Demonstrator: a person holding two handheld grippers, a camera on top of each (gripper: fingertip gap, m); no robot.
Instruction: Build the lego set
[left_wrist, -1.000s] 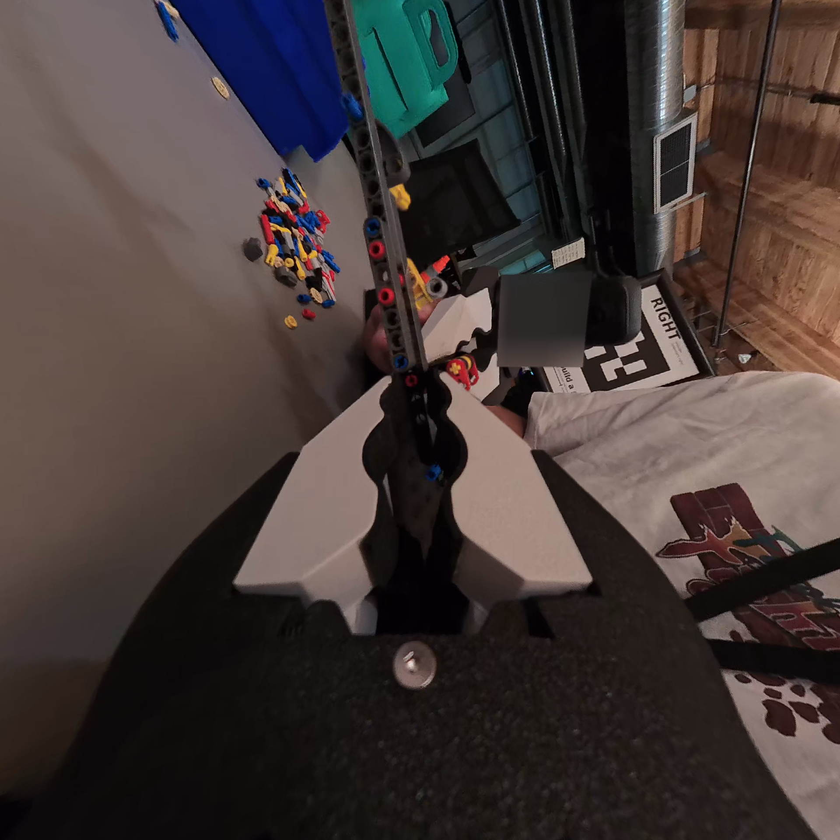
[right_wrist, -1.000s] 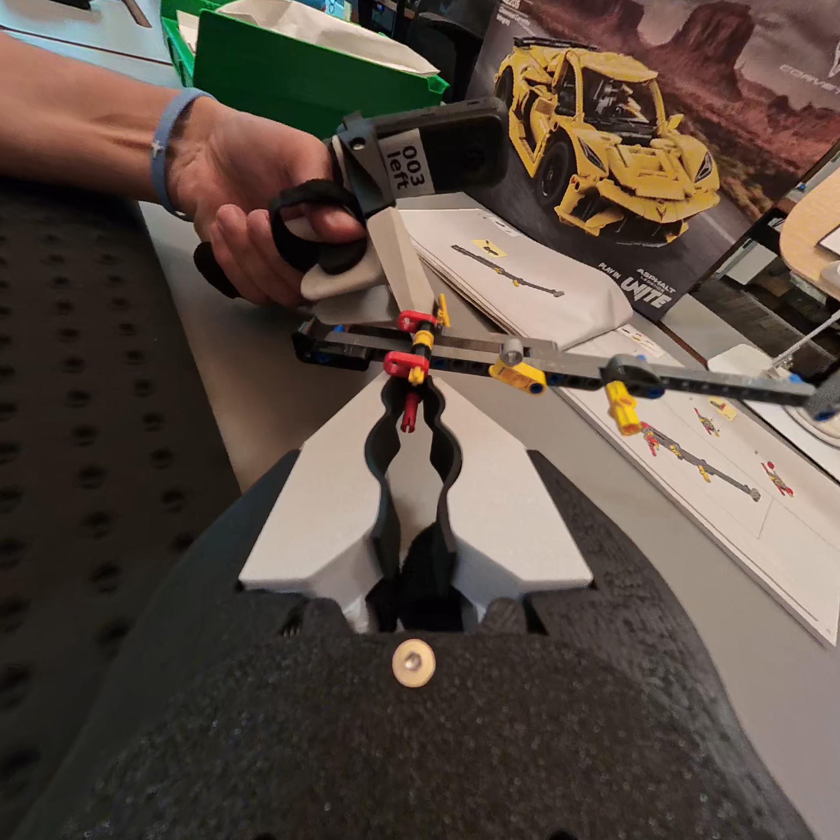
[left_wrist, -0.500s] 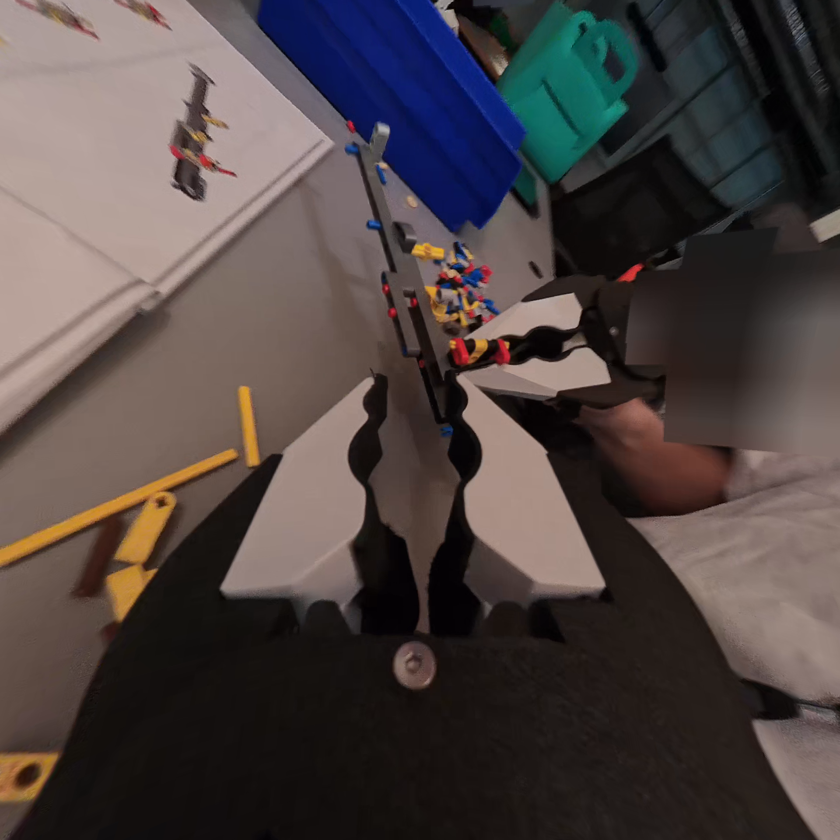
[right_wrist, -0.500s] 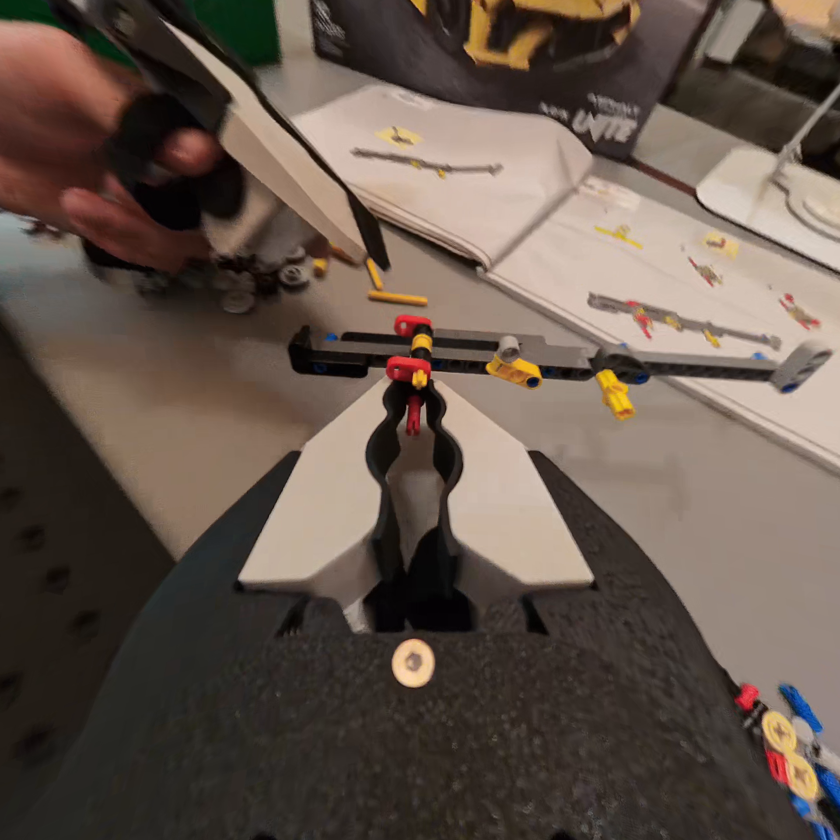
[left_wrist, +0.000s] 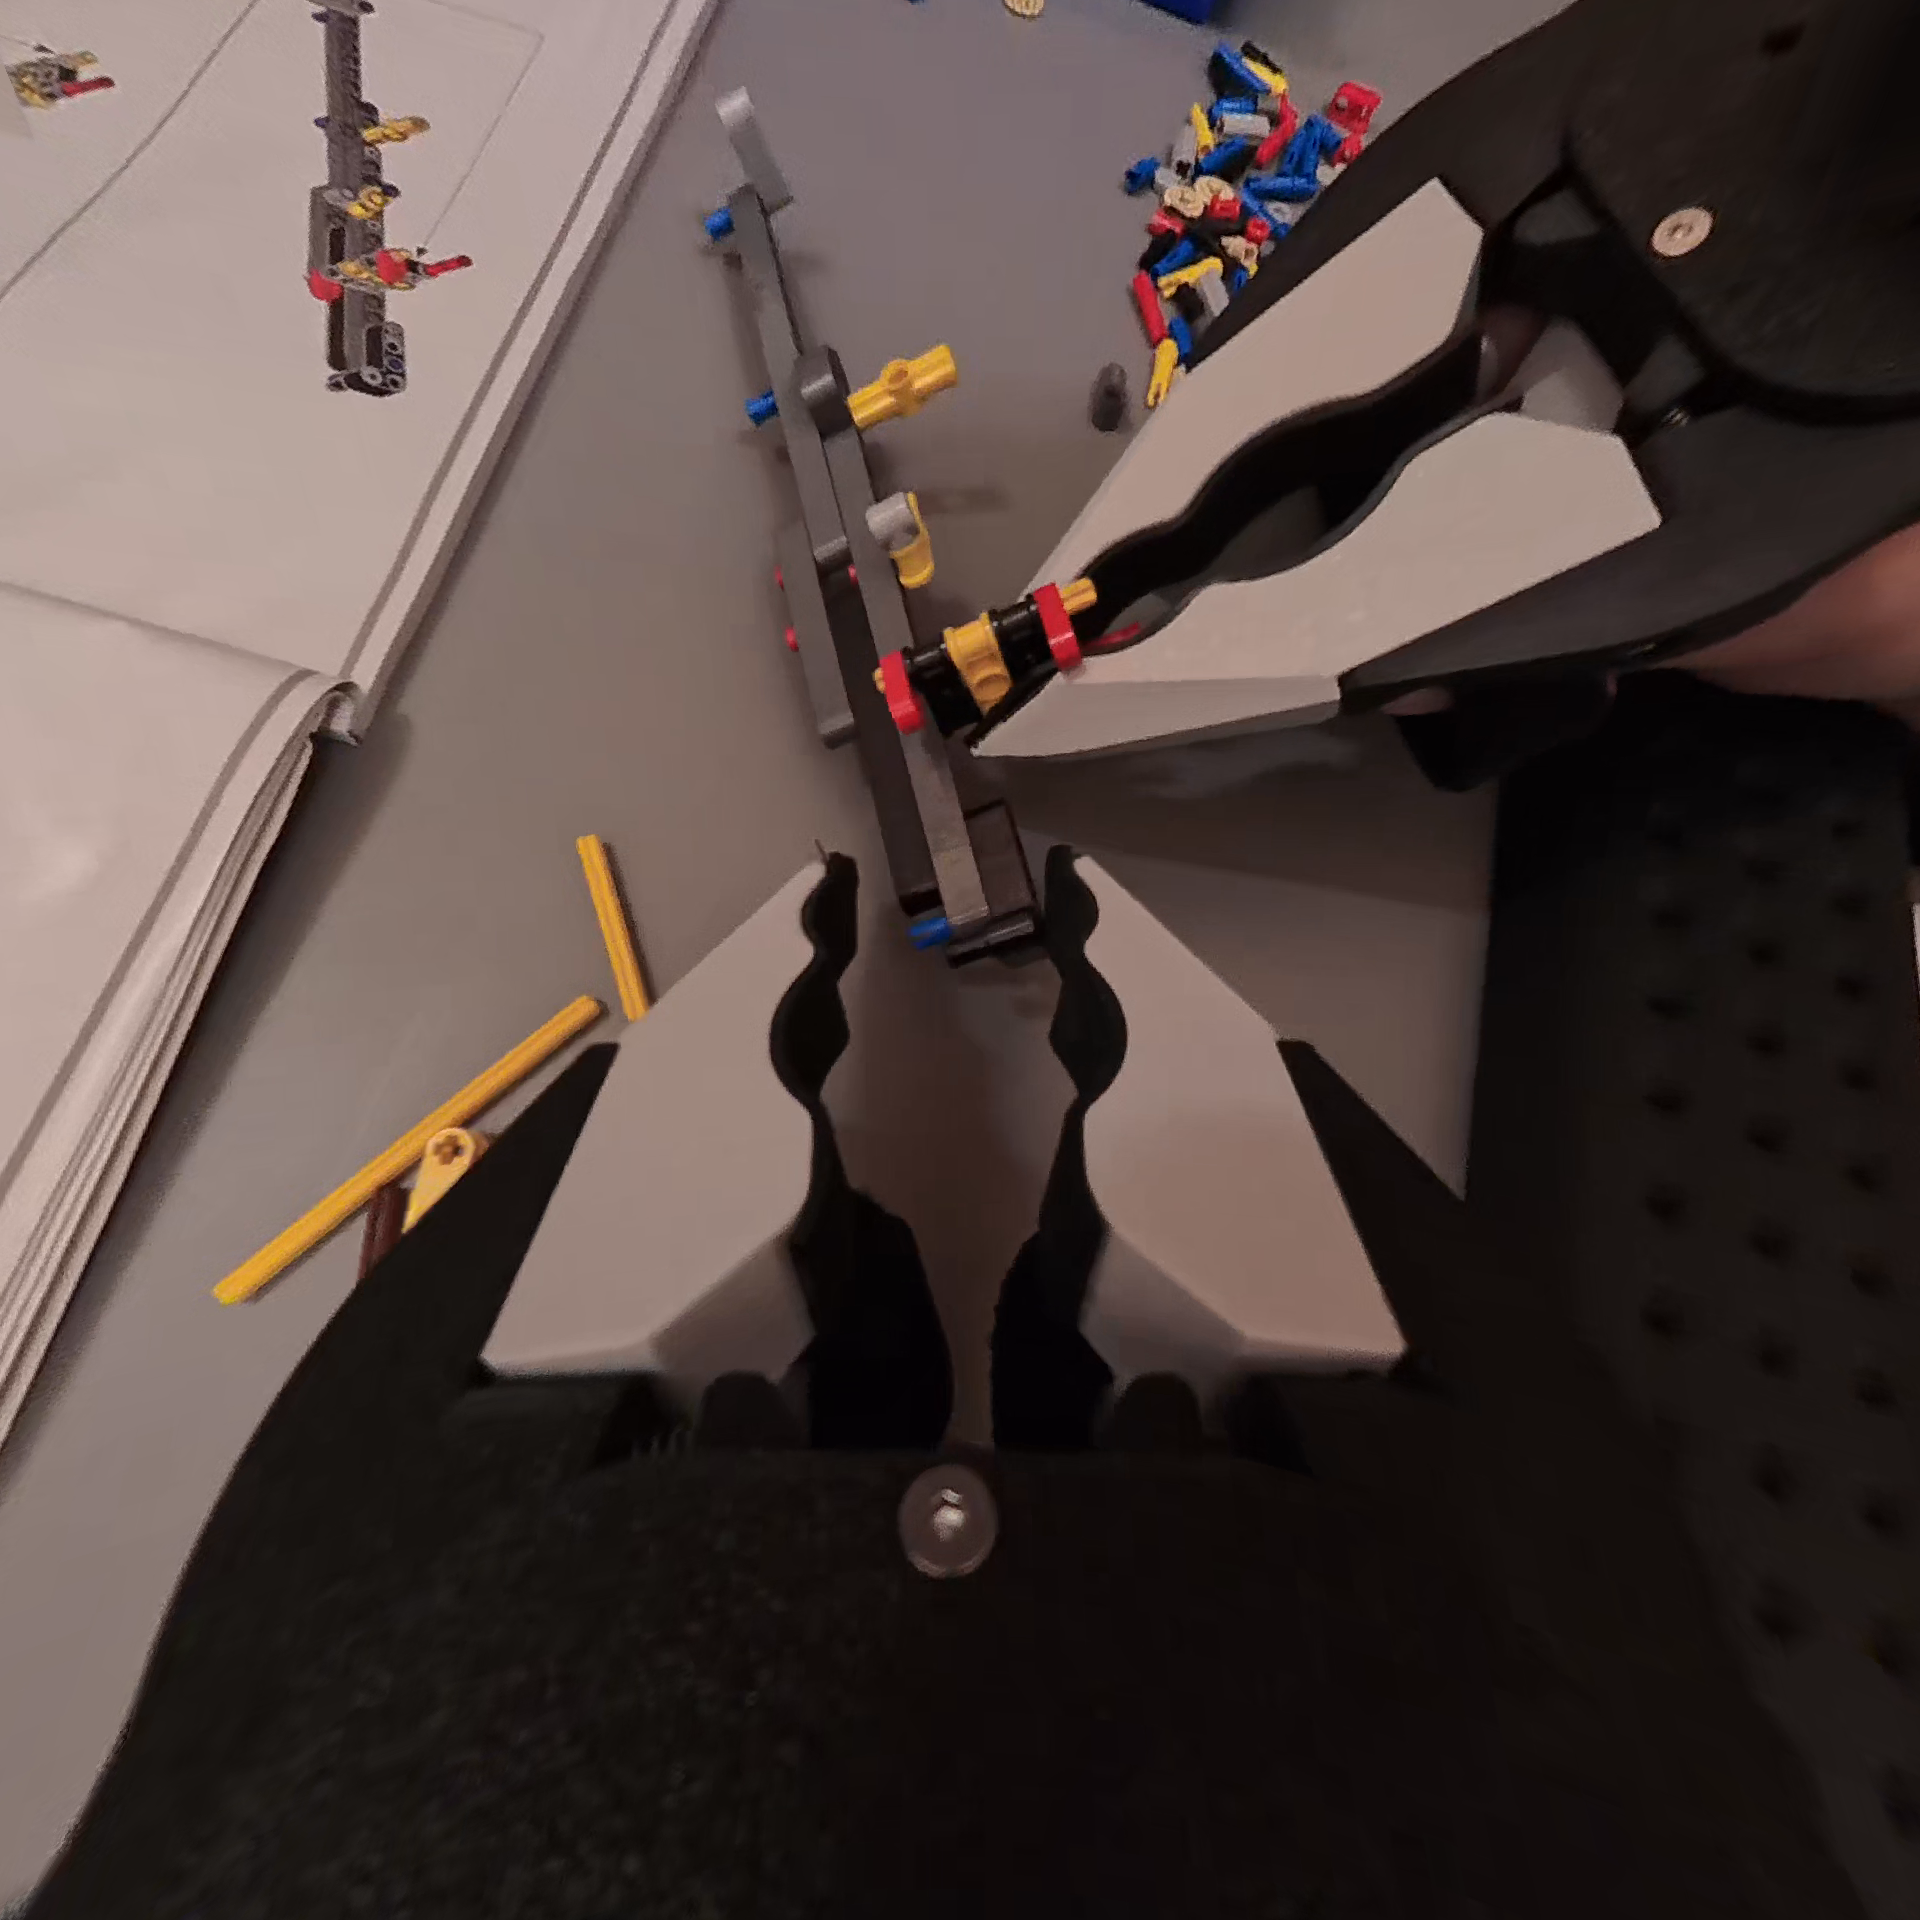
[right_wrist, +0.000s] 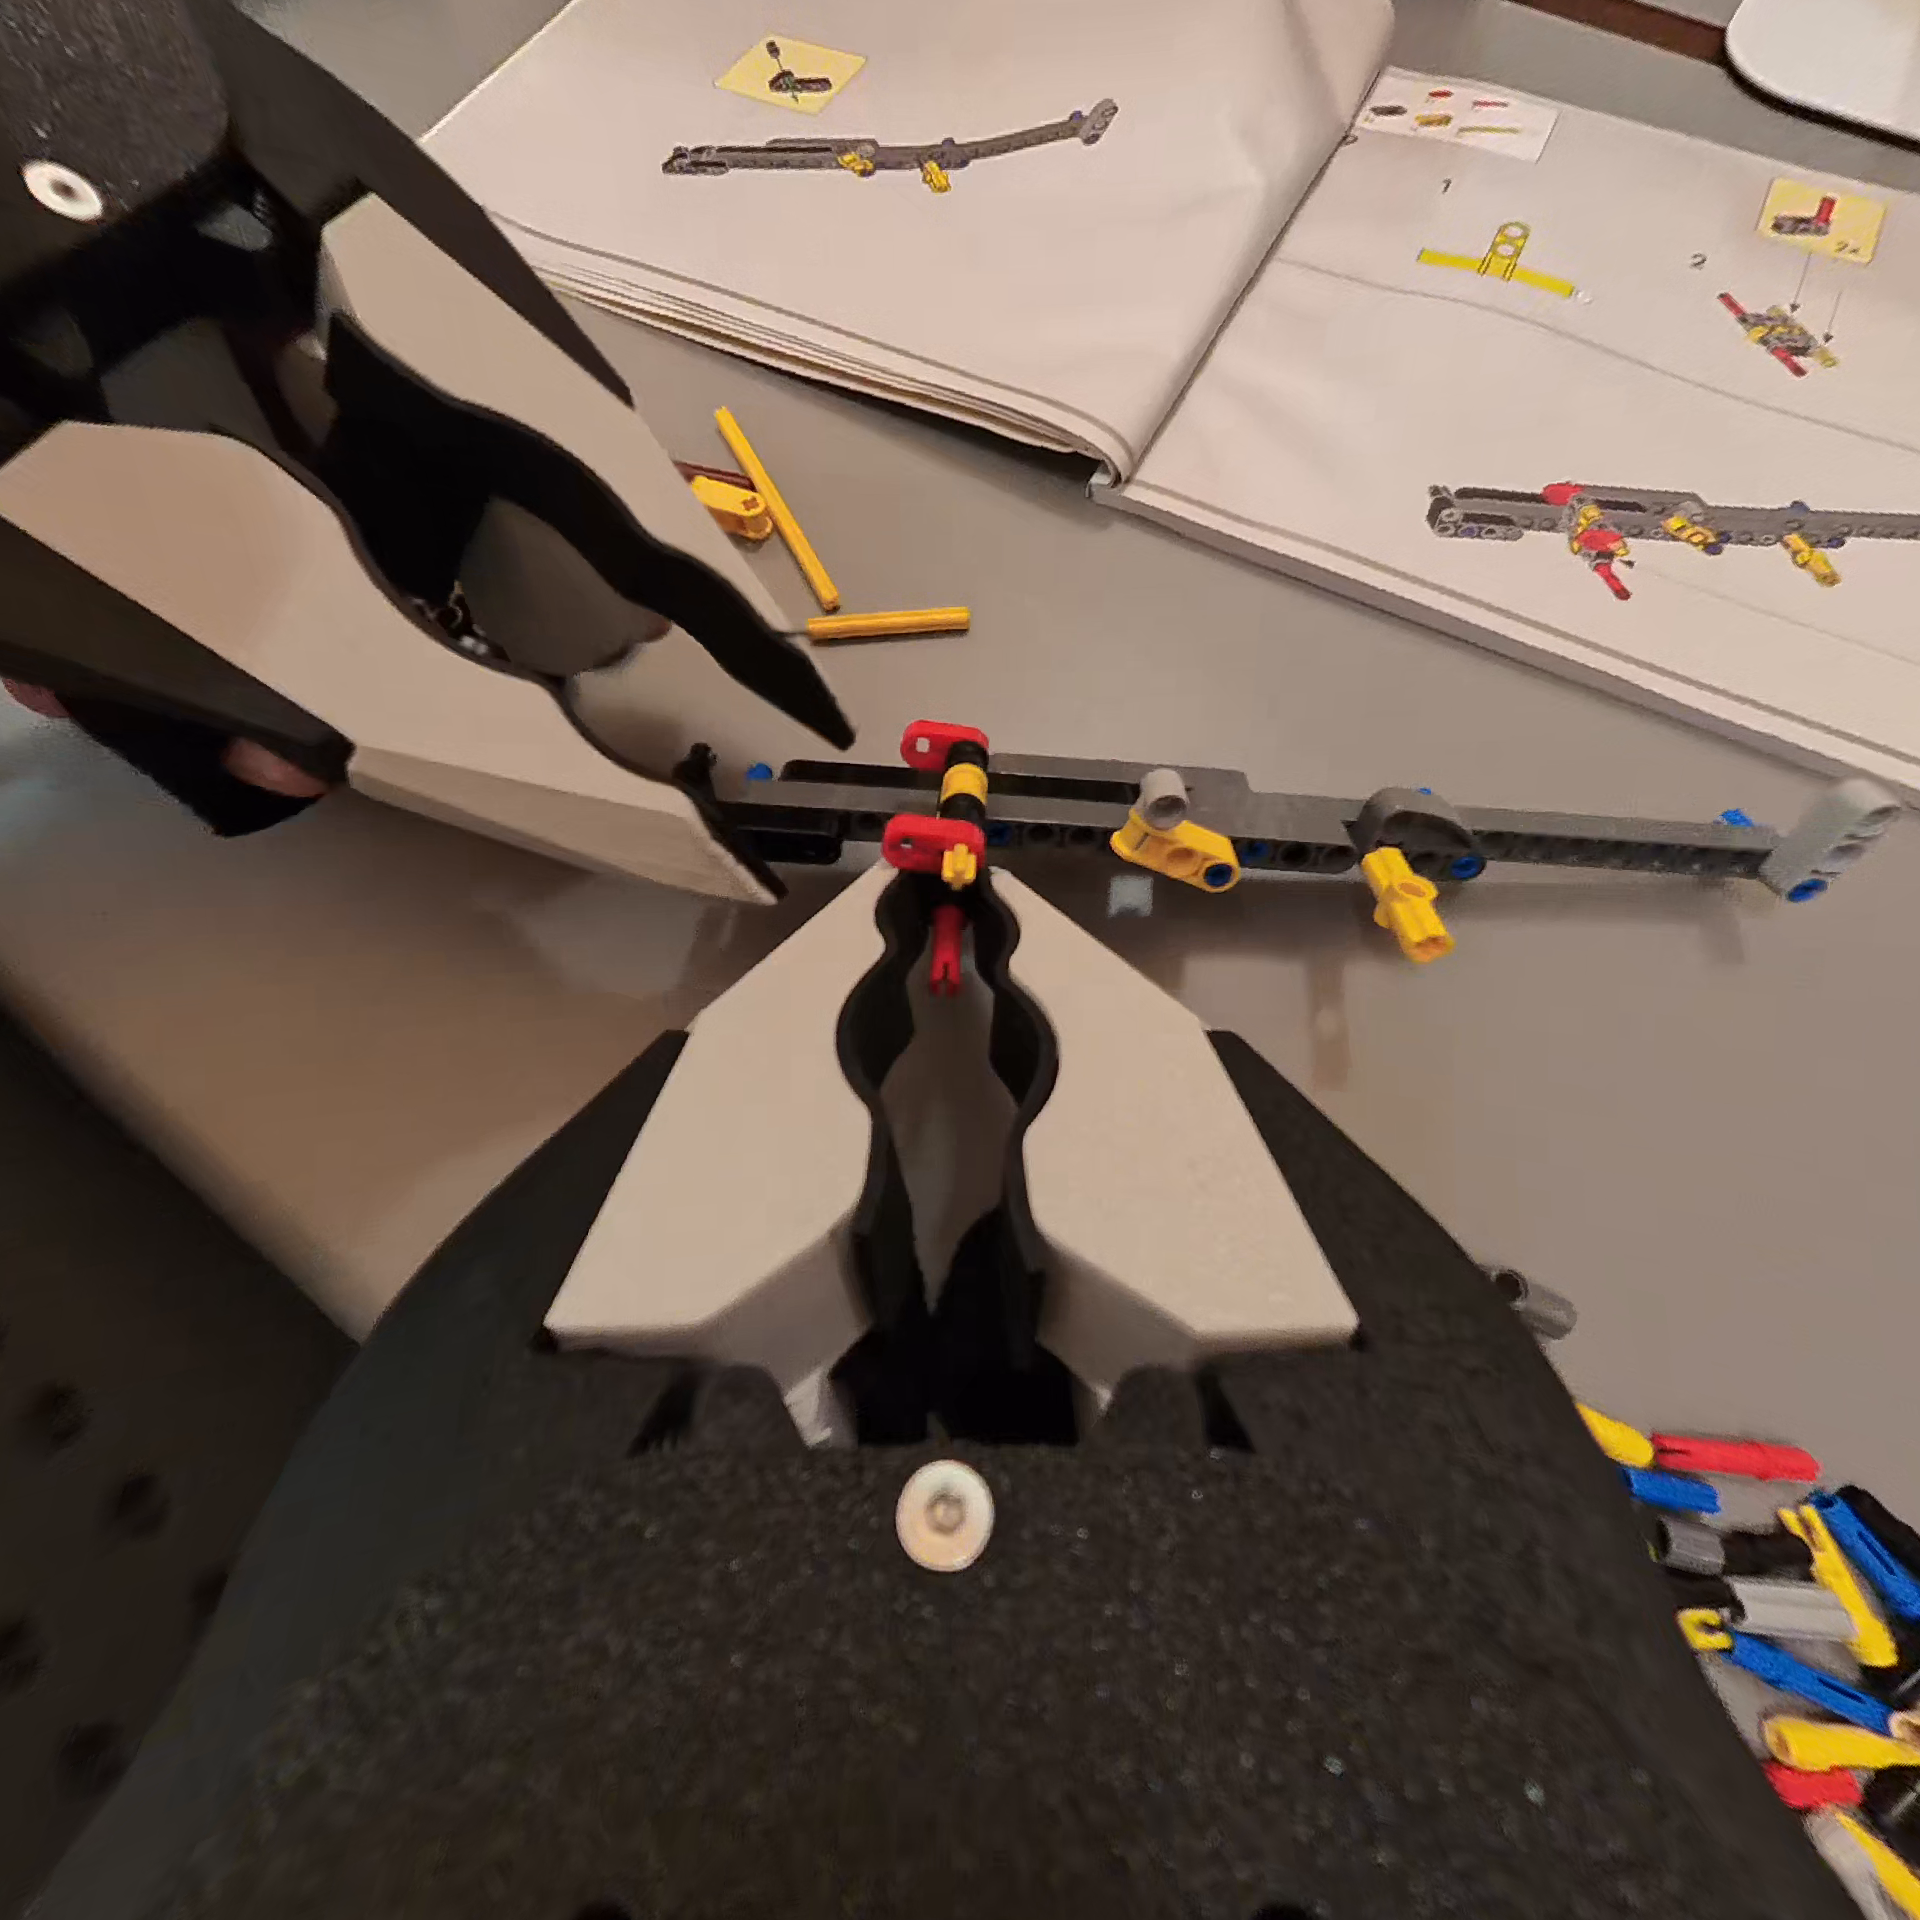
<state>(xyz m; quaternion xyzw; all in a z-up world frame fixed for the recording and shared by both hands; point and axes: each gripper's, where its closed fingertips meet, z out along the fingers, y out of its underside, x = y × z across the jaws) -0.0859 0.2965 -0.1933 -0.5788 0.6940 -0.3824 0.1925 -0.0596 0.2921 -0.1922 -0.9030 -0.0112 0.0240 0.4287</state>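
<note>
A long grey beam assembly (left_wrist: 831, 499) with yellow, blue and red connectors lies low over the grey table; it also shows in the right wrist view (right_wrist: 1299, 826). My left gripper (left_wrist: 945, 883) is open, its jaws on either side of the beam's black near end without closing on it. It shows from the side in the right wrist view (right_wrist: 805, 816). My right gripper (right_wrist: 940, 894) is shut on the small red, yellow and black connector piece (right_wrist: 943, 821) that sits across the beam. It enters the left wrist view from the right (left_wrist: 1023, 665), holding that piece (left_wrist: 982, 655).
An open instruction booklet (left_wrist: 208, 436) lies left of the beam, also seen in the right wrist view (right_wrist: 1351, 343). Loose yellow axles (left_wrist: 613, 925) lie beside my left fingers. A pile of small coloured parts (left_wrist: 1236, 197) sits far right. A black perforated mat (left_wrist: 1704, 1143) borders the table. The grippers are tip to tip, or close to it.
My left gripper let go of the beam's end and opened. Both grippers swung the beam down from mid-air to the table, with my right gripper still holding the connector piece.
</note>
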